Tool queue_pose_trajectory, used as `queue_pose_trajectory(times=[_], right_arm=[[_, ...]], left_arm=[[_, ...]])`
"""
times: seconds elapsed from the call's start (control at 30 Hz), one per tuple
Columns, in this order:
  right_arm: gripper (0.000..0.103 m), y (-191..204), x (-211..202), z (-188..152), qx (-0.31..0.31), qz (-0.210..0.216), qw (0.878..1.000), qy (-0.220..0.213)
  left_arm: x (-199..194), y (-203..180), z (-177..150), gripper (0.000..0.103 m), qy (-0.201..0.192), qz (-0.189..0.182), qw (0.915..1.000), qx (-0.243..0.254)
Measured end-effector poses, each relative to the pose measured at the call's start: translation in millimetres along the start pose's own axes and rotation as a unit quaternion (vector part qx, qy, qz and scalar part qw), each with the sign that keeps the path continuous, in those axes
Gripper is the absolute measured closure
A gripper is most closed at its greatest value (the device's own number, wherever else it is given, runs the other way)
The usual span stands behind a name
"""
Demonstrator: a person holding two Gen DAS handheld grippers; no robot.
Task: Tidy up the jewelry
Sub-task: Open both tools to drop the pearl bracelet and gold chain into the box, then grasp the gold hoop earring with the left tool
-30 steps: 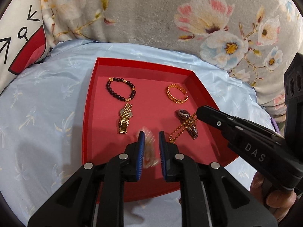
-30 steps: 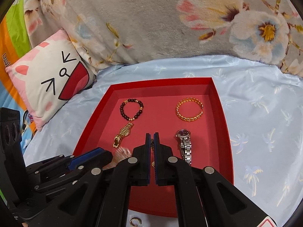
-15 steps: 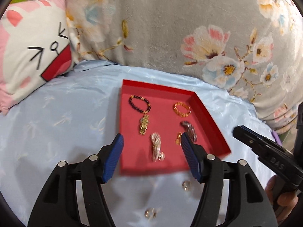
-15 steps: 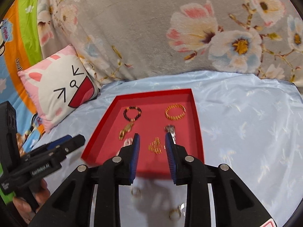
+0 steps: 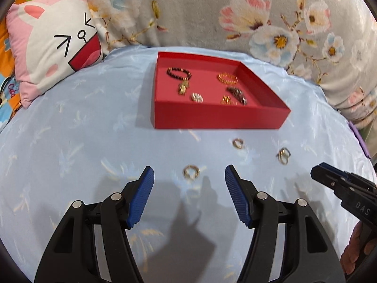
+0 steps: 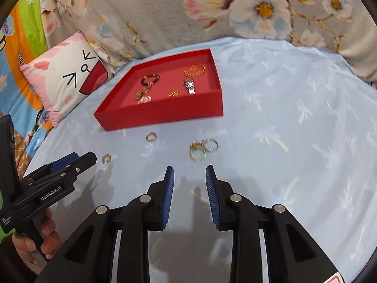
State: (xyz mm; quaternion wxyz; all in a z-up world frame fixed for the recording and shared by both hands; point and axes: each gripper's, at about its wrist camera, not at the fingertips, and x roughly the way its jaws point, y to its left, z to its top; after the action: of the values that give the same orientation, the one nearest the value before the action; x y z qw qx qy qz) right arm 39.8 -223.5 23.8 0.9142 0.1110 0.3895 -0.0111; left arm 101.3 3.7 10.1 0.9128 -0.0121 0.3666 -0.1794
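A red tray [image 5: 219, 115] [image 6: 165, 114] lies on the light blue bed cover. It holds a dark bead bracelet [image 5: 178, 73], a gold bangle [image 5: 227, 78], a gold watch [image 5: 183, 88], a silver watch [image 6: 190, 86], a pale chain [image 5: 196, 97] and a gold chain [image 5: 226, 99]. Several rings lie on the cover in front of the tray: one [image 5: 191, 172] just ahead of my open, empty left gripper [image 5: 189, 179], a gold and a silver ring [image 6: 198, 152] just ahead of my open, empty right gripper [image 6: 189, 176], and another [image 6: 151, 137] nearer the tray.
A pink and white cat-face pillow [image 5: 54, 44] lies at the left. A grey floral blanket [image 5: 235, 11] rises behind the tray. The right gripper shows at the right edge of the left wrist view [image 5: 341, 191], the left gripper at the left of the right wrist view [image 6: 59, 174].
Both grippers opened, let their chains go in the tray, and pulled back towards me. They now sit low over the cover in front of the tray, near the rings.
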Motion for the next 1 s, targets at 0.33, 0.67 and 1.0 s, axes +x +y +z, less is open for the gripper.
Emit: queue_pose_trajectory(times=[0.33, 0.67, 1.0], right_arm=[[0.075, -5.2, 4.8, -21.0, 0.01, 0.002, 1.0, 0.021], [0.075, -8.2, 8.6, -17.1, 0.016, 0.005, 1.0, 0.022], [0.075, -11.0, 11.0, -14.7, 0.019, 0.005, 1.0, 0.023]], left_arm=[[15.4, 0.6, -2.2, 0.044, 0.018, 0.02, 0.9996, -0.005], [35.4, -4.3, 5.9, 0.065, 0.045, 0.022, 0.9987, -0.002], [35.0, -0.8, 6.8, 0.096, 0.043, 0.007, 0.9989, -0.017]])
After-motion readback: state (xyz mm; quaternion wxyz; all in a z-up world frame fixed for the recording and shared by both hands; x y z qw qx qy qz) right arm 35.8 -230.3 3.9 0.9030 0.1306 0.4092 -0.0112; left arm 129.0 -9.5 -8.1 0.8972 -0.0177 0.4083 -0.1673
